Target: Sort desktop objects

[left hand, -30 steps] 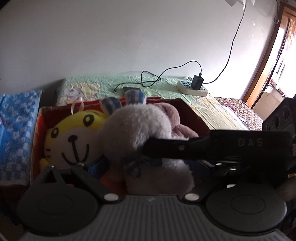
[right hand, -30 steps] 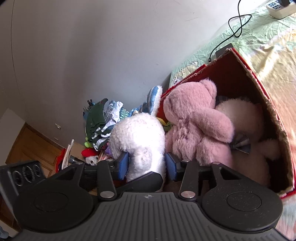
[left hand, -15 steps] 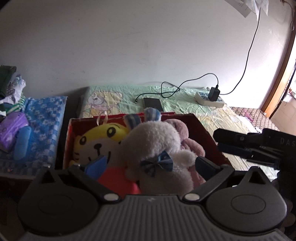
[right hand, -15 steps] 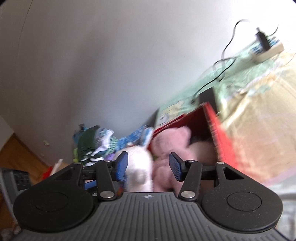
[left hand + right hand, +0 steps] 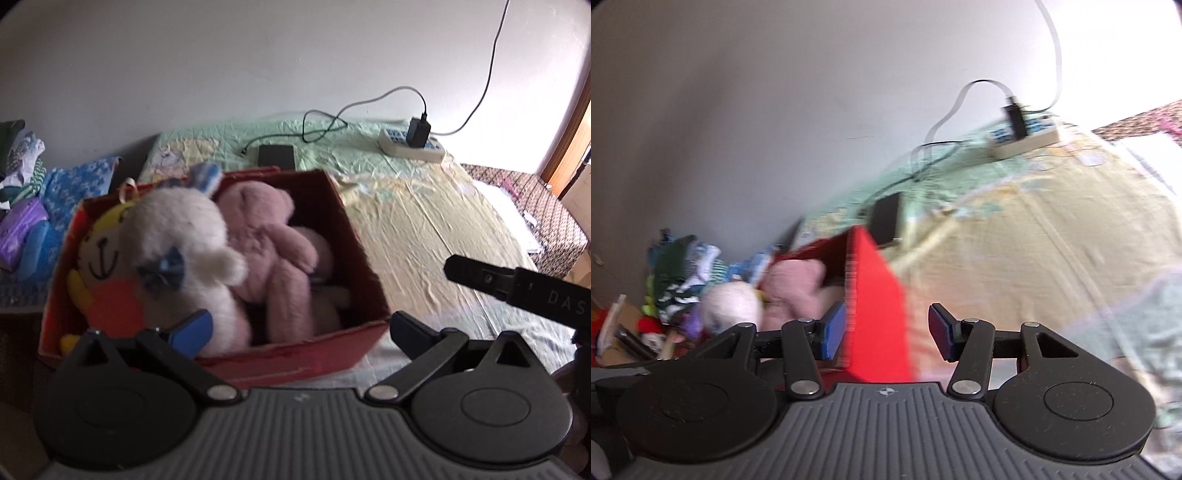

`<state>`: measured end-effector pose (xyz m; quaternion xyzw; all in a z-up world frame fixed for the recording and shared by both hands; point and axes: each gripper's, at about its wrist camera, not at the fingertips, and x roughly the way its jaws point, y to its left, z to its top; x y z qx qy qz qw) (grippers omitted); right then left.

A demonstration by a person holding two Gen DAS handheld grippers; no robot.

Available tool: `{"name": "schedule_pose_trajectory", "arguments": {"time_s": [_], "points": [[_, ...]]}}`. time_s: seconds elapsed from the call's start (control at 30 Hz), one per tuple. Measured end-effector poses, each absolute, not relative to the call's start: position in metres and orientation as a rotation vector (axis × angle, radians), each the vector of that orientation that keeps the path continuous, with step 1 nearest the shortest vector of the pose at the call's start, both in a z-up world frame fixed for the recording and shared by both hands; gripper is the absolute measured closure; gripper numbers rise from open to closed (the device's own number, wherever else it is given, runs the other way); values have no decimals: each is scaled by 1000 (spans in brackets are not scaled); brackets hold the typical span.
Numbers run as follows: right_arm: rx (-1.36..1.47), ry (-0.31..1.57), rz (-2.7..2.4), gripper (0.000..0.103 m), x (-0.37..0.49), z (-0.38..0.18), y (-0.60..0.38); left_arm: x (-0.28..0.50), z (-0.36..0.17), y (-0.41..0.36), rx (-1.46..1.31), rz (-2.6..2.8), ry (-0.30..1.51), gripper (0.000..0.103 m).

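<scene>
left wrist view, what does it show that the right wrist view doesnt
Only the left wrist view shows the yellow tiger toy, the white plush's blue bow, and the right tongs from the side.

Only the right wrist view shows the box's bright red outer side and clutter by the wall.

Both show the red box, white plush, pink bear, power strip, dark phone, and open tongs holding nothing.

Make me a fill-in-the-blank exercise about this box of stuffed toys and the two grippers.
1. The plush toys sit inside a ____ cardboard box.
2. The bear beside the white plush is ____.
3. The charger is plugged into the ____.
4. The left gripper and right gripper both hold ____.

Missing words: red; pink; power strip; nothing
</scene>
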<state>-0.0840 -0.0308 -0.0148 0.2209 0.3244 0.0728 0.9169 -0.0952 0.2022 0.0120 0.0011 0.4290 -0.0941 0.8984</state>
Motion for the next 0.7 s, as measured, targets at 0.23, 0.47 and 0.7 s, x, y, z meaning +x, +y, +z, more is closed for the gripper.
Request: {"name": "schedule_pose_trajectory", "arguments": {"time_s": [0.23,0.47,0.7], "points": [[412,710,94,40,-95,-21,-69,-104,0,142,70,-202,945,1],[393,750,22,24,-96,-28,-103,-108,-11,96,111,-196,993,1],[360,785,-66,16,-95,-33,-132,-104,-26,64,123,-174,1049,1]]}}
